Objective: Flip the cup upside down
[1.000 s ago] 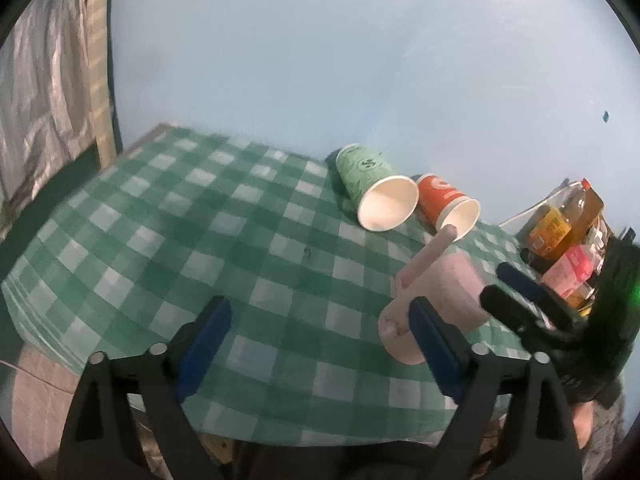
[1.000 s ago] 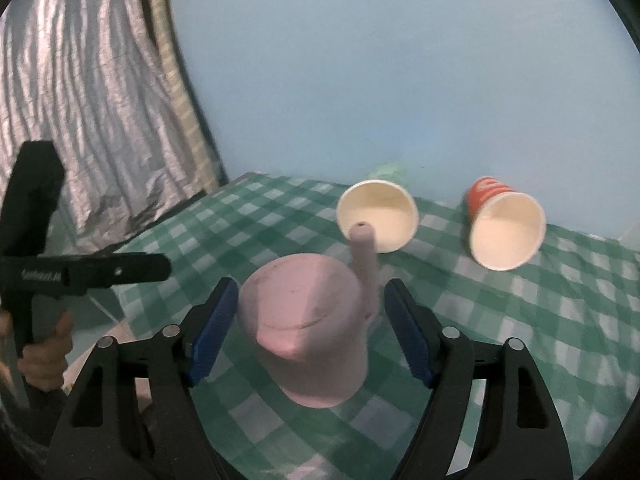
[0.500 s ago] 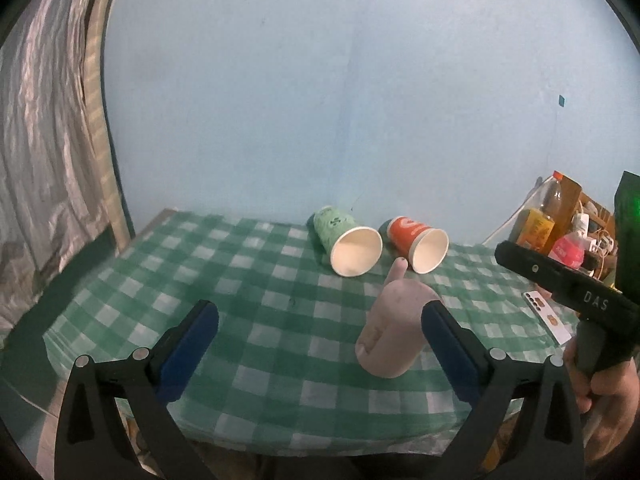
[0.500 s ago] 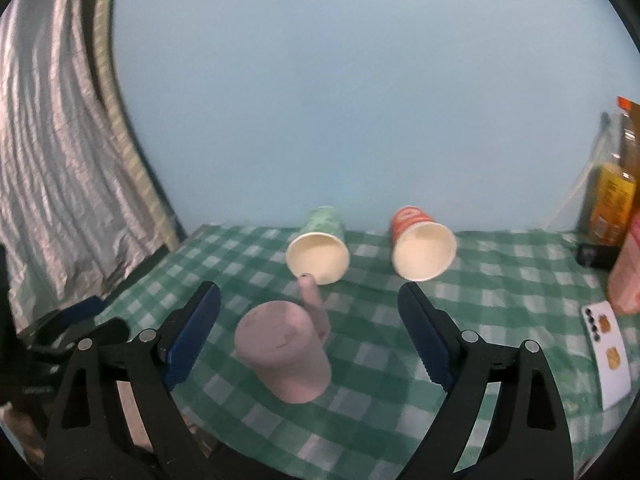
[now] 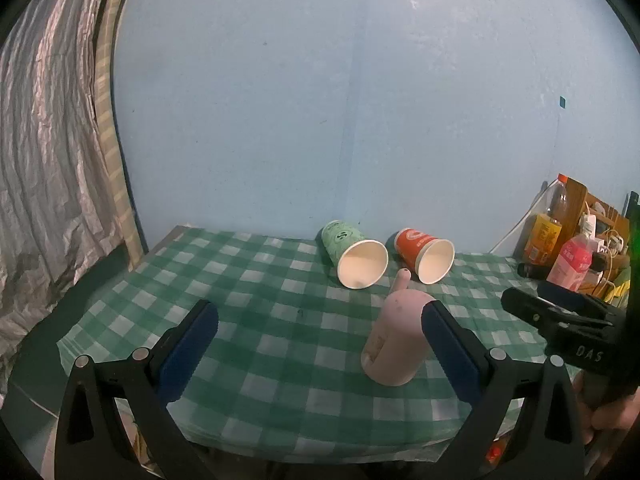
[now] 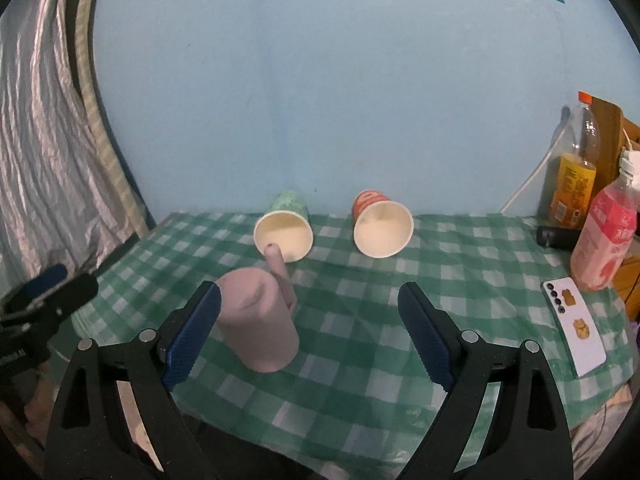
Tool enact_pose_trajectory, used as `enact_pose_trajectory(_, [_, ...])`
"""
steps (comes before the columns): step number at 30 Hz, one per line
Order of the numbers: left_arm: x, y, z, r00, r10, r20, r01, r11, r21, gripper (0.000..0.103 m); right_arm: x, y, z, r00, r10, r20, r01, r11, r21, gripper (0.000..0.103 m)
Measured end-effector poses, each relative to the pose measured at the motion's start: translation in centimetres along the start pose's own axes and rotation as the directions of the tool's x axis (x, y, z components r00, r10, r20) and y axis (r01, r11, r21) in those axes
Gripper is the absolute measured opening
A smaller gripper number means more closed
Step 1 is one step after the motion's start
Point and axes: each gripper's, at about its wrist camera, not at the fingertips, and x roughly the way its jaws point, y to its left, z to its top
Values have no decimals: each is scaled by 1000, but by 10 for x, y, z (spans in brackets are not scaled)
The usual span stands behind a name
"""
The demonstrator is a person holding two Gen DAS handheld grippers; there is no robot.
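Pink cup (image 6: 256, 320) stands mouth-down on the checked worktop (image 6: 360, 340), near its front edge, handle pointing up toward the wall; flip looks complete. Your right tool (image 6: 308, 336) is spread wide and holds nothing, the cup just inside its left pad. Left tool (image 5: 316, 352) is likewise wide and empty. Green paper cup (image 5: 352, 254) and red paper cup (image 5: 426, 254) lie on their sides behind. If you retreat, pull straight back so no pad clips the cup.
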Motion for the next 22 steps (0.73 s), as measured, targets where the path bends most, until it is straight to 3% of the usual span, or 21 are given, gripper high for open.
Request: enact_pose_trajectory(22, [10,-8,-4,999,23,-38,-22,999,46,103,3,1,-3,1000,-10,-14,10,1000,-4,89])
